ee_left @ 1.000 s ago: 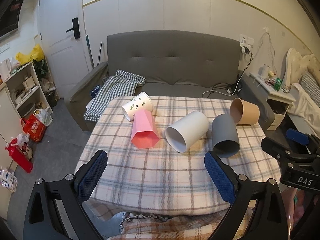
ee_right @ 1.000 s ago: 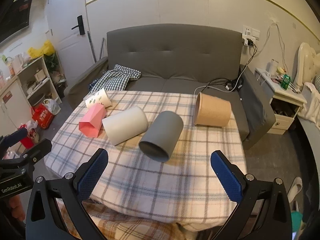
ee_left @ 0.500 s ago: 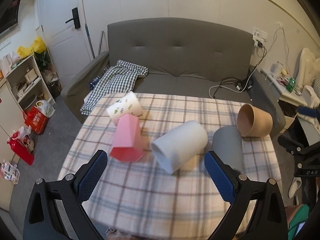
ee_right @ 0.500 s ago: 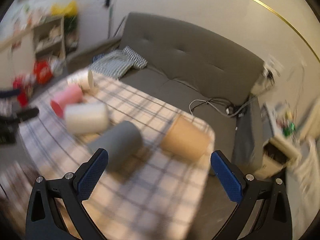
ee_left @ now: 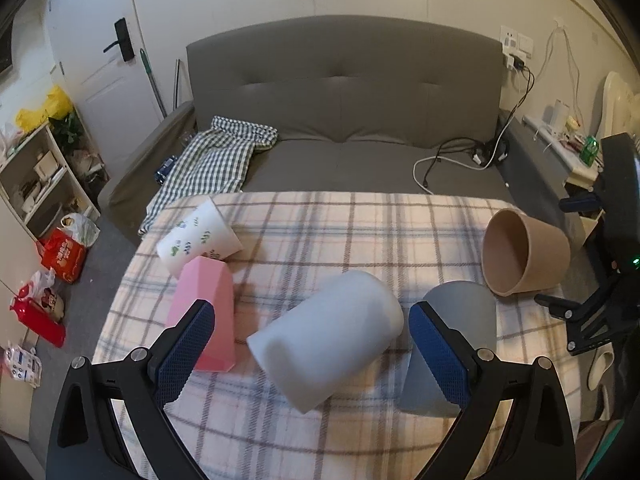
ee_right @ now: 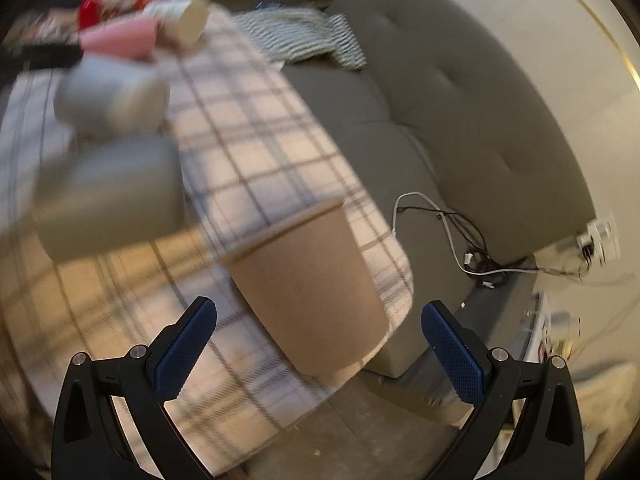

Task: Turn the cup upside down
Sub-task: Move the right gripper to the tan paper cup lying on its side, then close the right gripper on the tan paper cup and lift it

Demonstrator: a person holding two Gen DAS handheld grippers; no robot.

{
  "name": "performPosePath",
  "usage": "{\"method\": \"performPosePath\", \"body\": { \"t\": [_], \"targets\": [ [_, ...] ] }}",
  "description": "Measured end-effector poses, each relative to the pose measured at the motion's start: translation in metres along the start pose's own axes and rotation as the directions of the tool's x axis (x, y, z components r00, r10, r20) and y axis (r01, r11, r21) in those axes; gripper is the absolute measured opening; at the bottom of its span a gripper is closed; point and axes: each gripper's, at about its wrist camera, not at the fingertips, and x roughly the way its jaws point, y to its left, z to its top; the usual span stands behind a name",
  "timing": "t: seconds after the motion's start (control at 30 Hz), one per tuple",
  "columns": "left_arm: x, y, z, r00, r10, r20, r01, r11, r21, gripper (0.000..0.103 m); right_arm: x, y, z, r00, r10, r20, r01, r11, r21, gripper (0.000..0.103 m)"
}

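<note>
Several cups lie on their sides on a plaid-covered table (ee_left: 320,232): a leaf-print white cup (ee_left: 198,236), a pink cup (ee_left: 204,312), a plain white cup (ee_left: 328,348), a grey cup (ee_left: 452,320) and a tan cup (ee_left: 524,256). My left gripper (ee_left: 312,352) is open, with the plain white cup lying between its fingers. My right gripper (ee_right: 320,348) is open and tilted, with the tan cup (ee_right: 308,292) between its fingers at the table's corner. The right wrist view is blurred.
A grey sofa (ee_left: 344,92) with a checked cloth (ee_left: 216,160) stands behind the table. Cables (ee_left: 460,160) lie on its seat. Shelves and bags (ee_left: 60,248) are at the left, a nightstand (ee_left: 576,160) at the right.
Both grippers have moved forward: the left over the plain white cup, the right swung round and tilted towards the tan cup. The cups have not moved.
</note>
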Motion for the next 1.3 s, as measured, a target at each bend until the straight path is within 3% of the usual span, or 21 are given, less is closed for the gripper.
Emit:
{"method": "performPosePath", "body": {
  "t": [0.27,0.37,0.43,0.57,0.67,0.83,1.03,1.3],
  "targets": [
    [0.015,-0.004,0.000,1.000,-0.005,-0.030,0.006,1.000,0.012,0.100,0.038,0.005,0.007,0.999,-0.022,-0.036,0.019,0.996,-0.083,0.103],
    [0.015,-0.002,0.000,0.999,-0.008,-0.033,0.008,1.000,0.012,0.100,0.043,0.005,0.010,0.999,-0.003,-0.044,0.000,0.998,-0.063,0.087],
    [0.013,0.001,-0.001,0.999,-0.011,-0.031,0.012,1.000,0.008,0.100,0.043,0.005,0.010,0.999,-0.014,-0.051,0.012,0.999,-0.042,0.087],
    [0.000,0.008,-0.001,1.000,-0.024,-0.013,0.024,1.000,-0.009,0.100,0.032,-0.003,0.006,0.997,0.018,-0.072,-0.011,0.995,0.103,0.086],
    [-0.012,0.014,-0.003,0.999,-0.032,0.010,0.032,0.999,-0.016,0.100,0.014,-0.012,-0.003,0.996,0.052,-0.075,-0.031,0.965,0.260,0.086],
    [-0.038,0.032,-0.013,0.998,-0.050,0.049,0.051,0.998,-0.031,0.100,-0.039,-0.005,-0.019,0.992,0.119,-0.051,-0.077,0.858,0.508,0.086],
    [-0.063,0.065,-0.036,0.996,-0.053,0.078,0.058,0.997,-0.054,0.100,-0.101,0.056,-0.027,0.973,0.231,-0.012,-0.153,0.682,0.715,0.086],
    [-0.076,0.120,-0.072,0.995,0.025,0.096,-0.022,0.999,-0.037,0.100,-0.107,0.150,0.014,0.942,0.319,0.105,-0.251,0.462,0.851,0.086]
  ]
}}
